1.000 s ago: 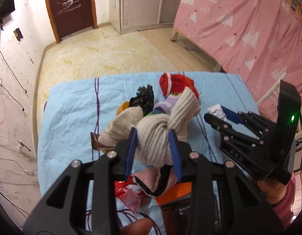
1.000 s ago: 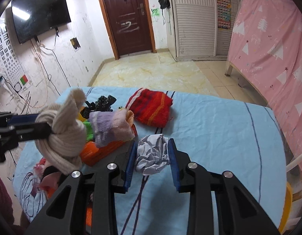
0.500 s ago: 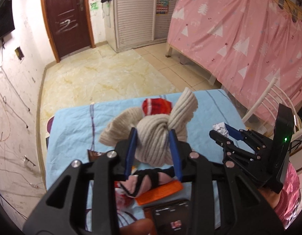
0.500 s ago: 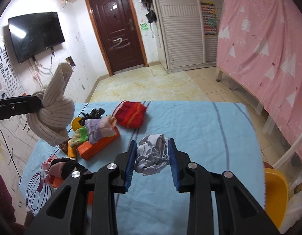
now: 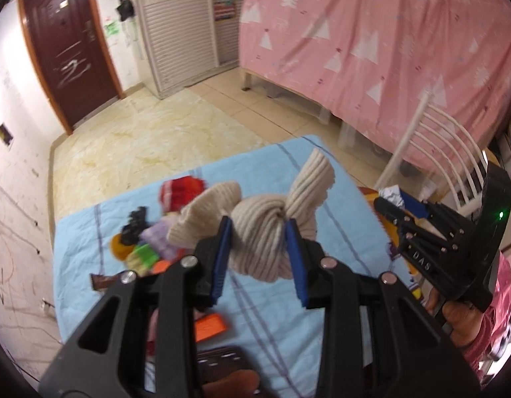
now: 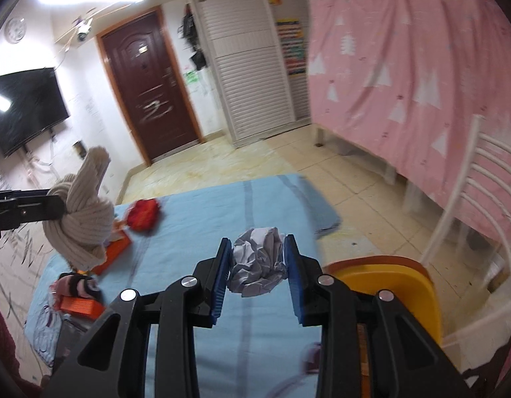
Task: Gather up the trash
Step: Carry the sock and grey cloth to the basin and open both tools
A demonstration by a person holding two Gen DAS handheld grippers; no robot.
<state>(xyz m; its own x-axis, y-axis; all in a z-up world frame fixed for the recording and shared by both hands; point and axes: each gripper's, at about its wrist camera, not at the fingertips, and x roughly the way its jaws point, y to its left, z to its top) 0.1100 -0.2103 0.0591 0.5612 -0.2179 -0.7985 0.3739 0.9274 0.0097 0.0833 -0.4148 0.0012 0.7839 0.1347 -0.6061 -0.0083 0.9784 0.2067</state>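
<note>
R gripper (image 6: 257, 267) pinched the paper wad (image 6: 259, 262), yellow bin (image 6: 388, 278) close at its 3 o'clock. L gripper (image 5: 259, 248) clamped the knotted cloth (image 5: 265, 232), farther off, over the table (image 5: 176, 179).

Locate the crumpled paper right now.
In the right wrist view the crumpled paper sits clamped in the right tool, lifted above the blue tablecloth, with the yellow chair seat just to its right.
</note>
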